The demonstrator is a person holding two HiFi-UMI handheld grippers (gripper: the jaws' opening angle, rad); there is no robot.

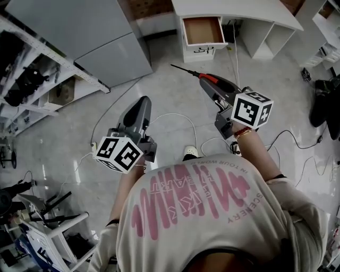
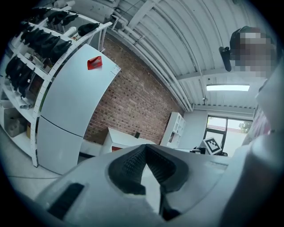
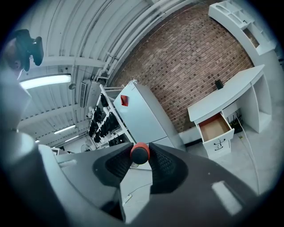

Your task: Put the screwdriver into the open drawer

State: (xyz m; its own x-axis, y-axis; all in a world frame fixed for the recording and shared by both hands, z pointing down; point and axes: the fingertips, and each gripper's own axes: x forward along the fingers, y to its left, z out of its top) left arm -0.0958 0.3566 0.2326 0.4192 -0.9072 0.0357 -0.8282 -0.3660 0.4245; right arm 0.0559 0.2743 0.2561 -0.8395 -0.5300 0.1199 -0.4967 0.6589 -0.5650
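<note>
**A:** What is the right claw (image 1: 207,81) doing?

**B:** It's clenched on the screwdriver (image 1: 187,70). The ribbed black pads (image 3: 165,166) pinch the round red-and-black handle. The thin metal shaft sticks out past the tips, toward the drawer. My guess is it's held lengthwise so it can go in point first.

**A:** And the left claw (image 1: 142,102)?

**B:** It's closed on nothing, with its pads meeting at the tips. It sits level beside the right one, probably just kept out of the way.

**A:** What's under them?

**B:** A glossy pale floor (image 1: 159,79) with loose white cables (image 1: 175,114) trailing across it.

**A:** And further ahead?

**B:** The drawer (image 1: 202,31) is straight ahead of the right claw, still well apart from it. It's pulled out of a white desk (image 1: 239,9). It's a shallow box with a bare brown bottom and a white front, and it looks empty. Ahead and to the left of the left claw stands a tall, smooth grey cabinet (image 1: 114,48). A rough brick wall (image 3: 195,62) lies beyond everything.

**A:** So where does the task stand?

**B:** I'd say mid-carry. The screwdriver is in the air, gripped, and not yet over the drawer.
</note>
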